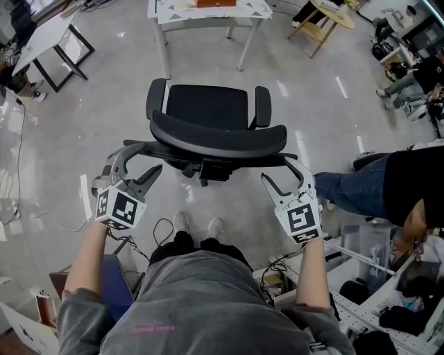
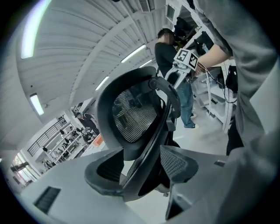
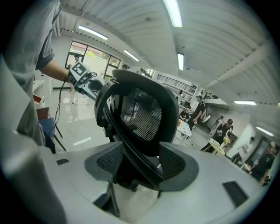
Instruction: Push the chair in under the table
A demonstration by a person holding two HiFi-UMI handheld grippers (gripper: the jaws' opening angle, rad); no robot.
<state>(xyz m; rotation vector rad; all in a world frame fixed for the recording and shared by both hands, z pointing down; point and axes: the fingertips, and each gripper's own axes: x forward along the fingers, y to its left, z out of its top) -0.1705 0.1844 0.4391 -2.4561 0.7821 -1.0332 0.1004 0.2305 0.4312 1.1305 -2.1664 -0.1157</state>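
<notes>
A black office chair (image 1: 208, 104) stands in front of me with its mesh backrest (image 1: 218, 142) toward me, facing a white table (image 1: 243, 10) at the far end. My left gripper (image 1: 142, 161) is at the backrest's left end, and my right gripper (image 1: 279, 170) is at its right end. In the left gripper view the jaws (image 2: 142, 170) stand wide with the chair's back frame (image 2: 151, 144) running between the pads. The right gripper (image 3: 140, 161) likewise straddles the back frame (image 3: 131, 144). I see no pad pressing on the frame. Both are open.
A person in a dark top and jeans (image 1: 374, 187) stands close at the right. A wooden stool (image 1: 326, 21) is far right, and a black-framed table (image 1: 48, 41) far left. Cables (image 1: 163, 232) lie by my feet; shelving and bins (image 1: 388, 291) are at lower right.
</notes>
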